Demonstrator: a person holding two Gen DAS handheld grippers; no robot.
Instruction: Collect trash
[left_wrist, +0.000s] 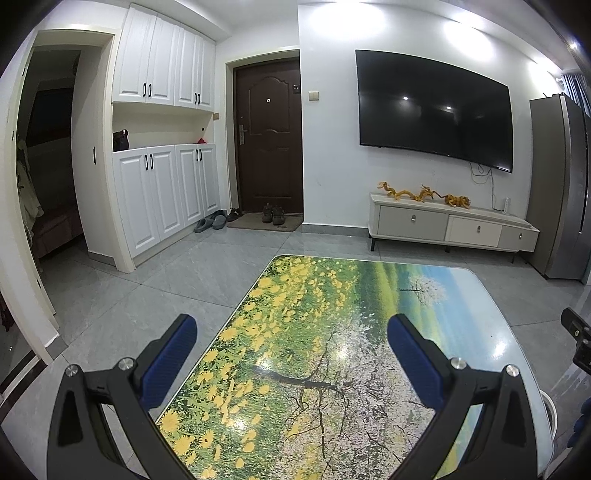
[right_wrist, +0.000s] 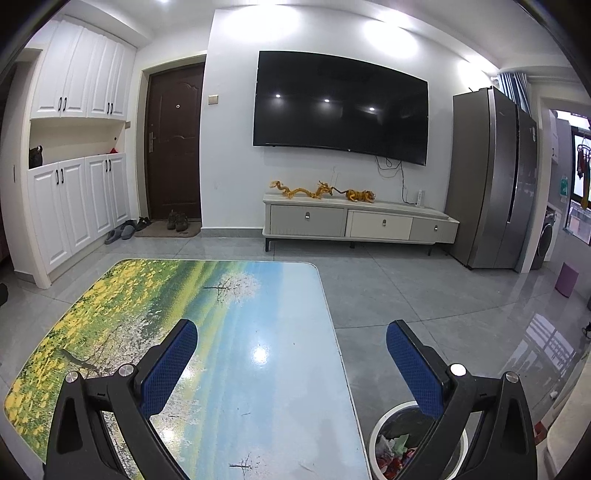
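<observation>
The round white-rimmed waste bin with a dark liner (right_wrist: 400, 439) stands on the grey tile floor just beside the surface's near right corner, below my right tool (right_wrist: 291, 365); crumpled wrappers and scraps already lie inside it. The glossy rectangular surface printed with yellow flowers, blossom trees and blue sky (right_wrist: 258, 314) shows no loose trash anywhere I can see, in either view. My right tool hangs above its right edge with the blue-padded fingers spread wide and nothing between them; my left tool (left_wrist: 291, 363) hovers over the flowered left half, equally wide and empty. I judge the collecting to be at or near its end. What the next move calls for is a check of the parts hidden under my own tools and of the floor around the bin before I call it finished. Beyond stand a low white drawer cabinet (right_wrist: 360, 223) and a black wall television (right_wrist: 340, 105).
</observation>
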